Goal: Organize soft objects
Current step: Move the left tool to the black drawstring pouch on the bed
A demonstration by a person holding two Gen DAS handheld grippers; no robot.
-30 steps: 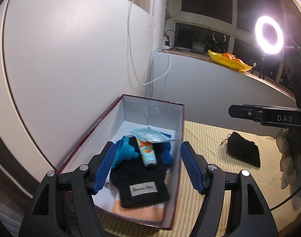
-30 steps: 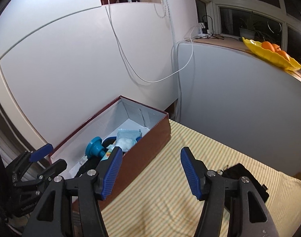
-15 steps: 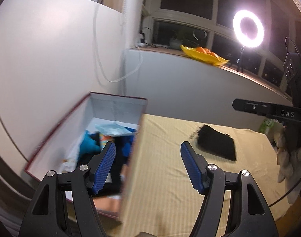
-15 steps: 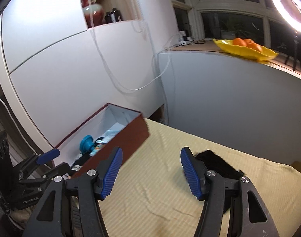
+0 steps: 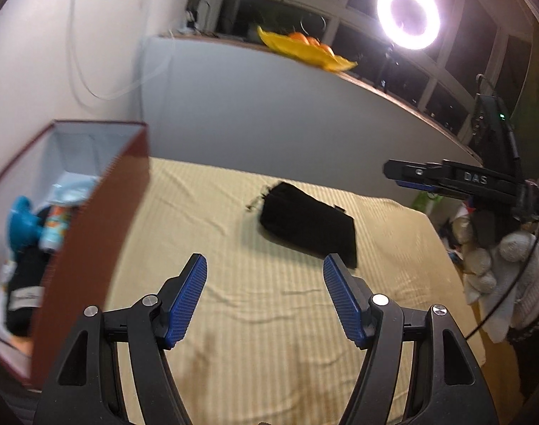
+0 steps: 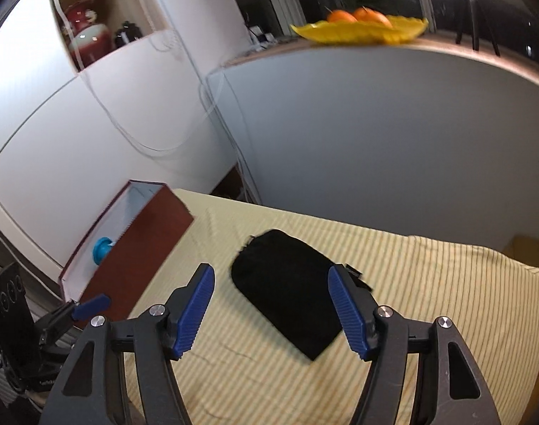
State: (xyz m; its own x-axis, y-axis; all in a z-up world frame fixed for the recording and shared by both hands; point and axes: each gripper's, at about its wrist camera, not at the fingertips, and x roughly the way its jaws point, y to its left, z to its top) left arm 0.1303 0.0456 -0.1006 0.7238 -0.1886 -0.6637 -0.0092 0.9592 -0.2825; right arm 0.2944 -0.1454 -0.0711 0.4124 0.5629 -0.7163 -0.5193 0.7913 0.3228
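Observation:
A black soft pouch (image 5: 306,226) (image 6: 287,287) lies flat on the striped yellow cloth. My right gripper (image 6: 269,276) hovers over it with the pouch showing between the blue pads, which do not touch it; its jaws are opening. My left gripper (image 5: 264,265) is open and empty over bare cloth, short of the pouch. The dark red box (image 5: 92,237) (image 6: 138,248) at the left holds a teal item (image 5: 21,219), a tube (image 5: 55,228) and a black glove (image 5: 25,283). The right gripper also shows at the right edge of the left wrist view (image 5: 411,177).
The striped cloth (image 5: 234,318) covers the table, which ends at a grey wall (image 6: 375,141). A yellow bowl of oranges (image 6: 361,28) sits on the ledge above. A ring light (image 5: 407,16) glows at upper right. A gloved hand (image 5: 510,269) holds the right gripper.
Both grippers swung rightward from the box toward the pouch. The left left the box's inside for bare cloth; the right now stands over the pouch, jaws slightly wider.

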